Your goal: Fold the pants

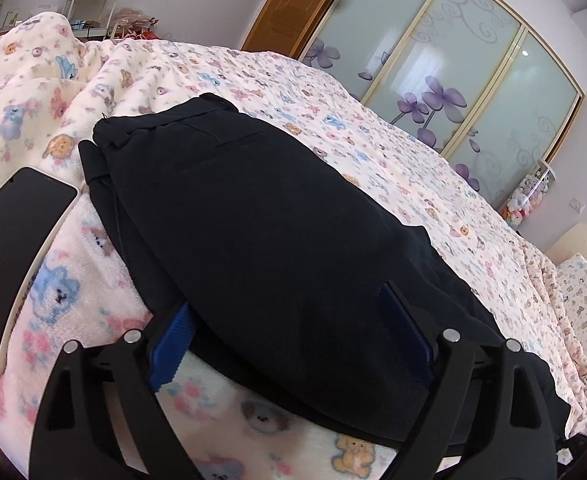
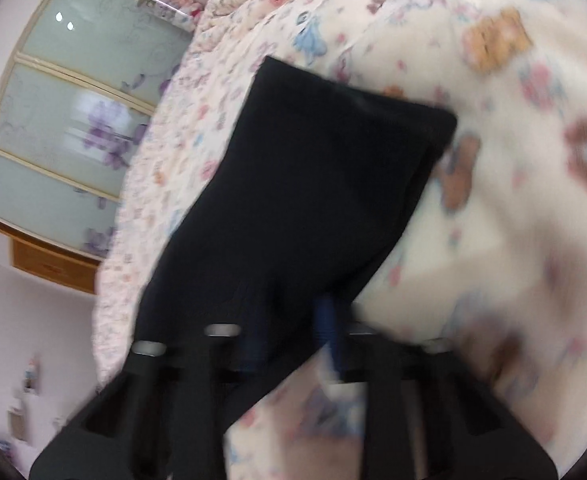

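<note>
Left tongs spread wide, fingers either side of folded pants, not pinching. Right tongs clenched on pants edge; view blurred. Pants lie mid-bed on blanket. Phone beside pants, near blanket's edge.

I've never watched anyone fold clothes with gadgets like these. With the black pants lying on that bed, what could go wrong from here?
1. The right tool is pinched on one edge of the black pants; the left tool stands open around them, so a pull could undo the fold.
2. A phone lies on the blanket close beside the pants; dragged cloth might shift it.
3. The blanket is soft and rumpled, so creases may come out crooked.
</note>
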The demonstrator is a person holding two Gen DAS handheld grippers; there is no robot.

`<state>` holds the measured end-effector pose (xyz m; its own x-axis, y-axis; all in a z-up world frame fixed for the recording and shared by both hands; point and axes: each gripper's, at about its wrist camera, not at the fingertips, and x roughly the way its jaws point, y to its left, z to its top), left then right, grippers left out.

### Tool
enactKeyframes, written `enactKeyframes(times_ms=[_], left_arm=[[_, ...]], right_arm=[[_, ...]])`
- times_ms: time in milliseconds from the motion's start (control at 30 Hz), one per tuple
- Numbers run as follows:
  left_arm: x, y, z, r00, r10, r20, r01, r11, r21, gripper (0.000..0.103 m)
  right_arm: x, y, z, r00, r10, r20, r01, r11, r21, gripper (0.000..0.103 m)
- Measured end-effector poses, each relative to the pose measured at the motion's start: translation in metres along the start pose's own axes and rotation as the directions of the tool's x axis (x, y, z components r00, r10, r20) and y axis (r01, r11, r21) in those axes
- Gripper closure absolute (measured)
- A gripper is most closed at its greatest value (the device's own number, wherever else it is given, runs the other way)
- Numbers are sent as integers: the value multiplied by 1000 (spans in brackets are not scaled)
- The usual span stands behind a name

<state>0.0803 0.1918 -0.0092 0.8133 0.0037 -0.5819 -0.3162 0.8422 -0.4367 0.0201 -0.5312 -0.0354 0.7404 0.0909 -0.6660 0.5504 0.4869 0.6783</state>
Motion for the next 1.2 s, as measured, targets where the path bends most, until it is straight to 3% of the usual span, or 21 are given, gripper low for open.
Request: enactKeyframes(times_ms=[67, 133, 167, 200, 233, 300, 333, 433, 567, 600, 667, 700, 900, 933, 1000, 1033, 1067, 1100, 1133, 1200], left_arm=[[0, 0, 0, 1000, -2, -1, 2, 1000, -2, 15], [1, 0, 0, 1000, -1, -1, 1, 1000, -1, 15], [1, 0, 0, 1000, -1, -3, 1, 1000, -1, 15], [1, 0, 0, 1000, 0, -6, 0, 1000, -2, 15], [2, 0, -1, 1000, 1, -9, -1, 1000, -3, 15], [2, 1, -1, 1000, 0, -11, 0, 1000, -4, 15], [2, 1, -1, 1000, 0, -11, 0, 1000, -5, 15], [1, 3, 0, 1000, -15, -11, 15, 1000, -14, 15], [-1, 14, 5, 997, -80, -16, 79, 994, -74, 12], [-1, 18, 8, 994, -108, -17, 106, 989, -107, 11], [-1, 28, 13, 988, -150, -16, 146, 975, -169, 10], [0, 33, 17, 985, -170, -17, 163, 966, -201, 10], [13, 57, 36, 963, -263, -54, 234, 921, -312, 12], [15, 58, 38, 962, -265, -57, 234, 918, -321, 15], [18, 62, 40, 966, -250, -64, 216, 921, -325, 33], [19, 66, 41, 970, -231, -70, 196, 923, -330, 69], [18, 72, 40, 974, -216, -65, 180, 918, -354, 96], [15, 81, 37, 967, -249, -47, 210, 890, -405, 96], [11, 85, 35, 967, -250, -43, 209, 881, -425, 96], [8, 83, 32, 978, -202, -59, 162, 902, -399, 96]], right_arm=[[-13, 13, 6, 997, 47, 55, -42, 996, -75, 98], [-51, 42, 2, 969, 142, 203, -82, 958, -276, 98], [-60, 47, -1, 956, 146, 254, -55, 942, -332, 99], [-64, 46, -3, 950, 97, 297, 16, 934, -358, 99], [-56, 37, -2, 960, 41, 277, 55, 942, -332, 99], [-27, 0, 2, 988, -56, 143, 84, 976, -199, 99], [-15, -23, -2, 995, -47, 84, 57, 991, -119, 99], [-25, -21, -10, 992, -44, 114, 63, 984, -164, 97], [-38, -24, -4, 999, -20, 43, 25, 993, -115, 87], [-44, -28, -4, 999, -1, 37, 5, 996, -90, 85], [-55, -34, -5, 999, 14, 46, -11, 998, -69, 68], [-63, -35, -7, 998, 27, 57, -23, 997, -72, 64], [-79, -28, -10, 994, 44, 104, -35, 995, -89, 57], [-80, -28, -11, 994, 48, 102, -39, 995, -88, 57], [-74, -22, -11, 994, 50, 101, -40, 995, -93, 56], [-73, -19, -12, 993, 58, 99, -48, 994, -99, 56], [-70, -15, -13, 993, 67, 97, -57, 993, -103, 56], [-69, -10, -15, 992, 83, 97, -71, 991, -117, 56], [-69, -6, -18, 991, 94, 99, -81, 988, -131, 56], [-73, 9, -24, 987, 115, 113, -93, 978, -186, 56]])
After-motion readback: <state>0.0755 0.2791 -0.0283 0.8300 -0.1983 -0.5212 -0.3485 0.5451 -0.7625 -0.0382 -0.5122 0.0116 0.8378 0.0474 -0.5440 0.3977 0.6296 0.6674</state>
